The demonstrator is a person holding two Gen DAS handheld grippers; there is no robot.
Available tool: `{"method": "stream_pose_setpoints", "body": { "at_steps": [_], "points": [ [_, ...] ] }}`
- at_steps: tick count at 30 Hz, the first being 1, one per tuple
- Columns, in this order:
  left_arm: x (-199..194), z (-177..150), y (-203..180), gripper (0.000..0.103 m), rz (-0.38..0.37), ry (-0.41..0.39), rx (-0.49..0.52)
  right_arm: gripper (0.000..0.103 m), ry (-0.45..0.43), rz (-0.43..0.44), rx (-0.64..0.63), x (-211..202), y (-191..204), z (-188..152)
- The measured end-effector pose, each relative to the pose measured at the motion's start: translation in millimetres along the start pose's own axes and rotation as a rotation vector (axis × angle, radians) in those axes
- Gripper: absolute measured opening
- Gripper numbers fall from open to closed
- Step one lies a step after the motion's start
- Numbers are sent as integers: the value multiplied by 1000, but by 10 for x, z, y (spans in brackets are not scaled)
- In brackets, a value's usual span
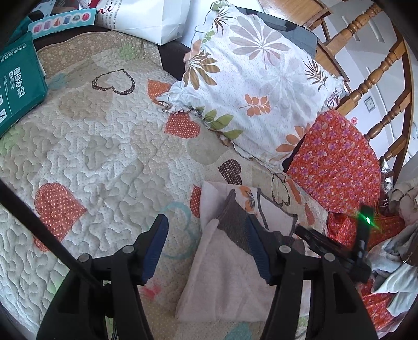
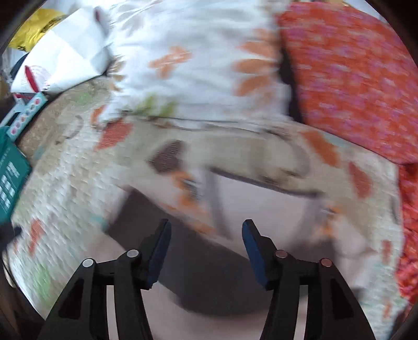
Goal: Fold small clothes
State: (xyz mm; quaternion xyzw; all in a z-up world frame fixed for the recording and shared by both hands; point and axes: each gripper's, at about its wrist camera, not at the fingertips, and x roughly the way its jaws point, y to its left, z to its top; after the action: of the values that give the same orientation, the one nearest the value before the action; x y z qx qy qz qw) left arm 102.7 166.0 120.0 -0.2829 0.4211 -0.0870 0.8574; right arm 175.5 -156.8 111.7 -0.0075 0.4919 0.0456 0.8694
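A small pale pink garment (image 1: 224,274) with a dark grey panel and grey trim lies folded on the quilted bedspread (image 1: 99,157). My left gripper (image 1: 206,225) is open and empty just above its left edge. The right gripper's dark body (image 1: 337,248) shows at the garment's right side. In the blurred right wrist view my right gripper (image 2: 206,230) is open and empty over the same garment (image 2: 198,264), above its grey panel.
A floral pillow (image 1: 256,78) and an orange flowered cloth (image 1: 337,162) lie beyond the garment. A pile of other clothes (image 1: 394,261) sits at right. A green box (image 1: 18,83) and a white bag (image 1: 154,18) are at the far left. A wooden headboard (image 1: 378,65) stands behind.
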Motion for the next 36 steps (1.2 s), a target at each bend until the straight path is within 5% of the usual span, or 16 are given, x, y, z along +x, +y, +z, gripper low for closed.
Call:
{"method": "stream_pose_setpoints", "body": {
  "at_steps": [5,9,18,24,25,26,28,31,36],
  "points": [
    [98,-123,-89,61,9,34,19,64,71,-125,190,-269,-1253,-771],
    [225,-219,-195,61,31,61,53,64,82,-66,374,-347,-1884,-1301],
    [451,-392,-307,61,75,118,112,64,-69,-33,408,-371,-1863,-1321],
    [456,-350,-300,62,61,123,103,64,23,-54,313,48,-1656,-1101],
    [458,-344,-302,62,64,122,105,57,59,-62,303,156,-1636,-1097],
    [461,-340,-298,62,68,123,104,34,72,-60,303,197,-1619,-1106],
    [470,-322,-292,62,67,130,98,12,57,-19,326,168,-1624,-1121],
    [475,-312,-286,62,67,132,96,9,19,-12,356,-1,-1706,-1143],
    [563,-384,-331,62,86,157,124,3,19,-156,444,-113,-2094,-1211]
  ]
}}
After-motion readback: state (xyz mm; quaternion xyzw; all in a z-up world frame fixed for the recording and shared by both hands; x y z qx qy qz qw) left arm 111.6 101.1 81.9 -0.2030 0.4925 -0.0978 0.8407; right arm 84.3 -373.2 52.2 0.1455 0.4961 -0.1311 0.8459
